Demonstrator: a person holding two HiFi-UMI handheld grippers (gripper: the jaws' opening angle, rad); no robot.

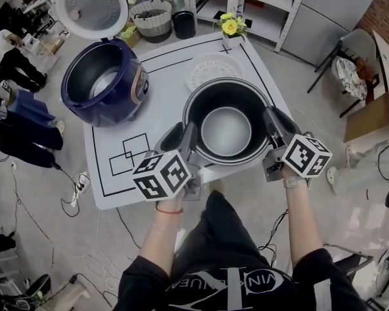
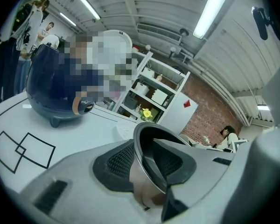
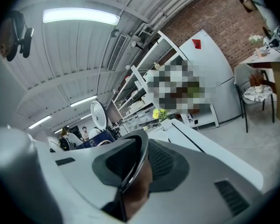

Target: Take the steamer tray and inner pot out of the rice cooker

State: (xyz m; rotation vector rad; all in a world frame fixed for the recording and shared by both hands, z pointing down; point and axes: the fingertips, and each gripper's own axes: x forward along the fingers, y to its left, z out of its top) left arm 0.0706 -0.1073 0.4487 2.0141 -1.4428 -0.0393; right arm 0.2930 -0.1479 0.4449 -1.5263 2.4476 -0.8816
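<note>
While the left gripper (image 1: 185,140) and the right gripper (image 1: 273,127) each clamp its rim from opposite sides, the inner pot (image 1: 227,131) is over the near right part of the counter (image 1: 159,112), its bare metal floor showing. Whether it touches the counter is unclear. Just behind it, the white steamer tray (image 1: 207,67) lies on the counter, partly hidden by the pot. The navy rice cooker (image 1: 104,80) stands to the left, lid up.

inner pot (image 1: 227,129) near right of the table (image 1: 165,112), left gripper (image 1: 189,137) and right gripper (image 1: 270,123) pinching its rim either side, steamer tray (image 1: 211,69) just behind, rice cooker (image 1: 104,83) back left
</note>
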